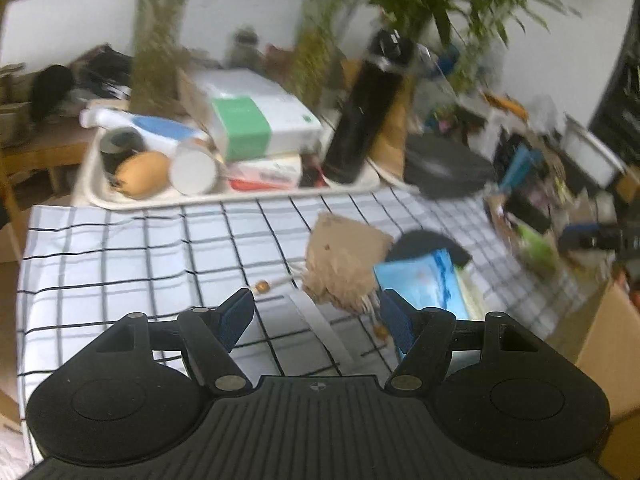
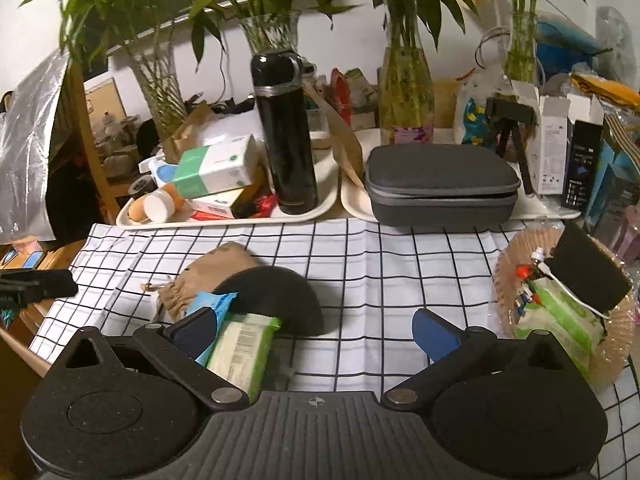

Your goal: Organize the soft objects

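Both sets of jaws stand wide and empty. Left gripper (image 1: pixel 316 316) hangs over the checked worktop (image 1: pixel 120 256), just short of the brown drawstring pouch (image 1: pixel 344 260). Blue packet (image 1: pixel 424 280) and green wipes pack (image 2: pixel 244 348) lie beside it. Advice: straddle the pouch's body, not its cord, before closing. Right gripper (image 2: pixel 316 336) hovers near; wicker basket (image 2: pixel 516 252) looks the likely destination.

On the near black-and-white checked tablecloth (image 2: pixel 360 252) lie one tan drawstring cloth pouch (image 2: pixel 212 276), one flat black round pad (image 2: pixel 276 300), one blue soft packet (image 2: pixel 216 308) and one green wet-wipe packet (image 2: pixel 244 356). At the right stands one woven round basket (image 2: pixel 516 252). Far behind are two cream plastic trays (image 2: pixel 324 204) (image 2: pixel 354 204), one tall black flask (image 2: pixel 286 136), one grey zip case (image 2: pixel 440 184) and four glass vases of bamboo (image 2: pixel 160 88) (image 2: pixel 272 32) (image 2: pixel 404 92) (image 2: pixel 520 44).
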### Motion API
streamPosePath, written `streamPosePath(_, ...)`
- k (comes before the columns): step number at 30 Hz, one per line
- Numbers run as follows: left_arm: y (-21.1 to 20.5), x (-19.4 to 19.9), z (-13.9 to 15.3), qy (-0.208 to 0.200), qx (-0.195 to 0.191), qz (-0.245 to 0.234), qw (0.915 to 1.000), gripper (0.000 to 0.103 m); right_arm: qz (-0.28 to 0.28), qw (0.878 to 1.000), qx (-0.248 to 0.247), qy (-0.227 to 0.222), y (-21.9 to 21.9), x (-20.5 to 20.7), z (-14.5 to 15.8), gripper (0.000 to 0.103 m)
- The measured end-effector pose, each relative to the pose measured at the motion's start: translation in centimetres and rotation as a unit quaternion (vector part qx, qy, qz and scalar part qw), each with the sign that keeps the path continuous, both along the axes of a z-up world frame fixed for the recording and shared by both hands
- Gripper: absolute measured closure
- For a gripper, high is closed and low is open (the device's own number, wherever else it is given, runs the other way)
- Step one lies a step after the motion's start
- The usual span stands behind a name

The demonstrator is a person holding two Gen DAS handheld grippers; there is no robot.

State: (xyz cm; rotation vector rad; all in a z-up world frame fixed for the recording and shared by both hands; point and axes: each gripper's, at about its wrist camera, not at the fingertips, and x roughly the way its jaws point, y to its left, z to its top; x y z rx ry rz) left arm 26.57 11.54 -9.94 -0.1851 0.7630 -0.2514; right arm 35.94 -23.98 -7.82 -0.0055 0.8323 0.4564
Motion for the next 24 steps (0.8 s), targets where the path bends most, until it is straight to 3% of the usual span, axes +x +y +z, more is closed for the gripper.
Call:
streamPosePath(9,-0.3,2.8,-2.7,0.036,0.018,-0.043,0.9983,0.034,0.004,1.0,-0.021,0.01,0.4,1.6,-0.9,0.0)
streamPosePath(16,-1.4,4.4,-4.2,0.059,0.035,-0.073,0.9949,0.035,-0.015,0.999,-0.004,0.03,0.1,2.6,-1.2,0.0)
streamPosePath(22,-3.1,5.1,-5.4,0.071,0.073,-0.098,0.9899,0.036,-0.008,1.0,-0.011,0.028,0.5,2.6,-1.1,0.0)
streamPosePath(24,-3.7,5.2,-5.7,0.068,0.092,-0.107,0.9877,0.042,-0.005,1.0,-0.015,0.027,0.5,2.6,-1.1,0.0)
